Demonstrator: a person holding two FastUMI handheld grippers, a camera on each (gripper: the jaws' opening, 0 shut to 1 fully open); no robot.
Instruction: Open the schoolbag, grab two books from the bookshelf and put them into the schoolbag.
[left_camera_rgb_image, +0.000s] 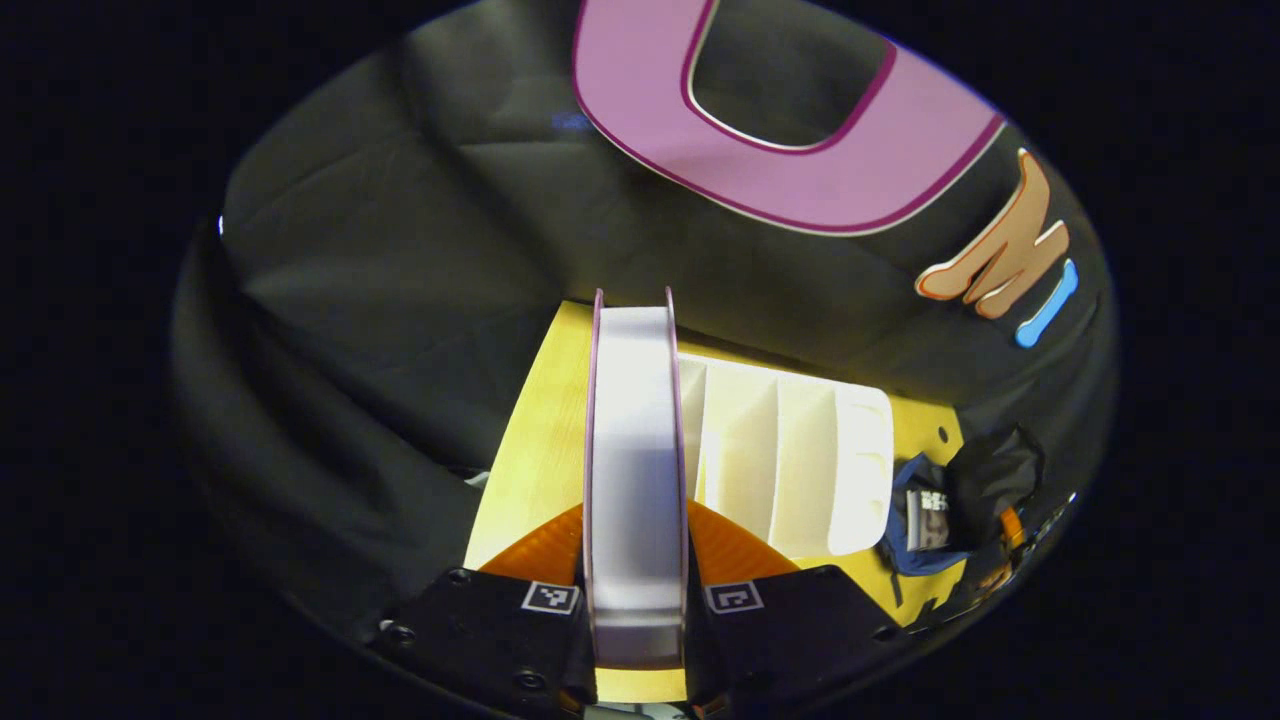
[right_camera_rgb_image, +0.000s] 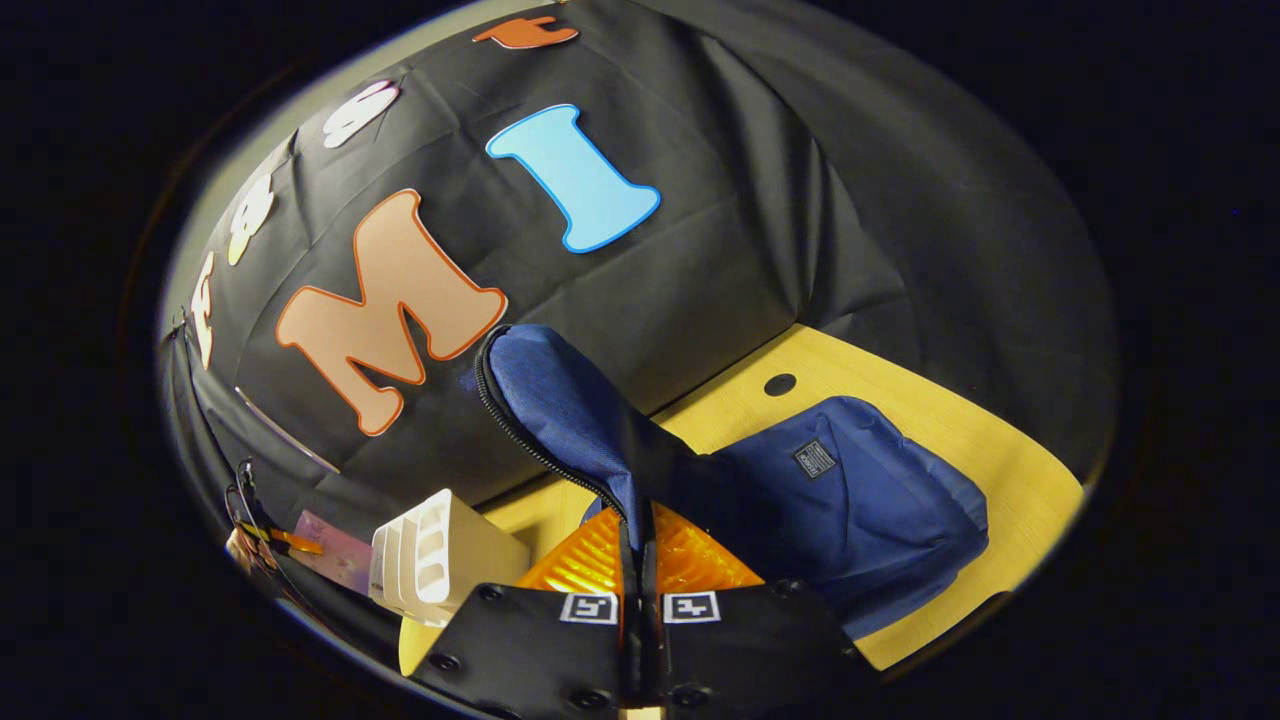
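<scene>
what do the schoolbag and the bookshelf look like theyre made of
Schoolbag: woven blue fabric, probably nylon or polyester, matte; it creases softly, has a toothed zipper edge and a sewn patch. Bookshelf: looks like moulded plastic, smooth off-white with a slight sheen and rounded divider tops; painted board cannot be ruled out.

No wording can be read. The schoolbag (right_camera_rgb_image: 860, 500) carries a small dark patch (right_camera_rgb_image: 814, 459), too small to read; black-and-white square markers (right_camera_rgb_image: 690, 606) sit on the right hand-held gripper (right_camera_rgb_image: 640, 590).

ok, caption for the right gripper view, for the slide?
Right gripper shut on the schoolbag flap, lifting it above the yellow table; white bookshelf at left.
</scene>
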